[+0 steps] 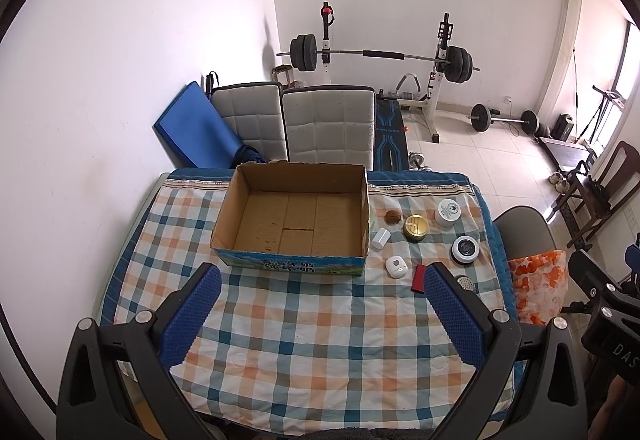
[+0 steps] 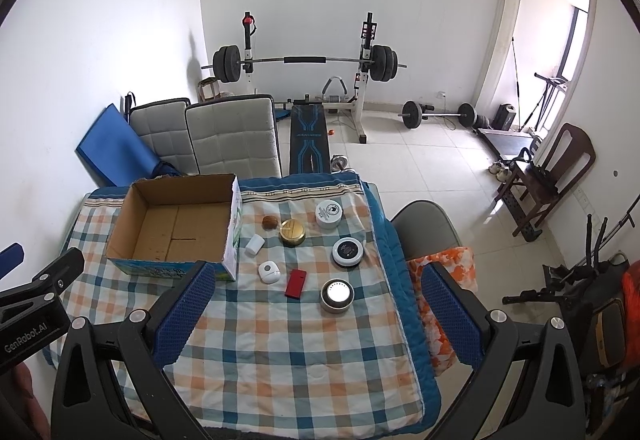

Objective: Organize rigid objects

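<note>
While both grippers are hanging above the table, nothing is being held.
Left gripper: its blue fingers are standing wide apart over the checked cloth, with nothing between them.
Right gripper: its fingers are standing wide apart too, gripping nothing.
Box: the open cardboard box is sitting on the left part of the cloth, and it is showing only its bare brown floor.
Small things: they are all lying on the cloth to the right of the box, apart from each other.
Near the box: a white tube is lying just beside it, with a brown nut behind it and a white oval case in front of it.
Middle: a gold tin and a red block are resting there.
Right edge: a white jar, a black-topped jar and a round gray gadget are sitting in a row.
</note>
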`<action>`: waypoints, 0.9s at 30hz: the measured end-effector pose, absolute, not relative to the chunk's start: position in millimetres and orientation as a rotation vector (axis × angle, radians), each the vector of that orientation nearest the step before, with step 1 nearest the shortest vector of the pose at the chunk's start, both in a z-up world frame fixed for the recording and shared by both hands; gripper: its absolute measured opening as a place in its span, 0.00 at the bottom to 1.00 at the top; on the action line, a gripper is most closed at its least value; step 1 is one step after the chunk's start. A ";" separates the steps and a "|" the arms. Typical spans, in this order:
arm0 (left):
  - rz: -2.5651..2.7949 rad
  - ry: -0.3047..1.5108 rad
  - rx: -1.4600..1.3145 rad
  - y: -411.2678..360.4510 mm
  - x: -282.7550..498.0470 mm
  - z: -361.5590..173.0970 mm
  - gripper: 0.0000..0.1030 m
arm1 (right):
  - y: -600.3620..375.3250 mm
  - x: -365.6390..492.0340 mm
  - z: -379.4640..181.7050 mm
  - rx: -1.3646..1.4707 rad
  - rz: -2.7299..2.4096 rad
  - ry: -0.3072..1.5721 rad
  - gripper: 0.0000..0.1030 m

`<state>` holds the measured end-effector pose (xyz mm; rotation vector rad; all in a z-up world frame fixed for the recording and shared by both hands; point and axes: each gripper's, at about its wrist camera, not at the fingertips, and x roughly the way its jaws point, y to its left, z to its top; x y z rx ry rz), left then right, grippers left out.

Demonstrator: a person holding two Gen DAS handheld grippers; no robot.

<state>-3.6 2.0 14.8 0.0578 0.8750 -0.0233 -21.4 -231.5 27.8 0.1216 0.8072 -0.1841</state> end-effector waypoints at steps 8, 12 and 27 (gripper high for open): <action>-0.024 0.876 0.056 1.4 -3.4 17.5 1.00 | -230.5 -21.1 30.4 0.108 -0.190 0.815 1.00; -0.027 0.879 0.056 0.1 -2.2 17.7 1.00 | -228.3 -15.8 27.3 0.123 -0.185 0.827 1.00; -0.109 1.192 0.162 -86.4 136.9 -117.8 1.00 | -320.9 114.5 -156.6 0.204 -0.263 1.099 1.00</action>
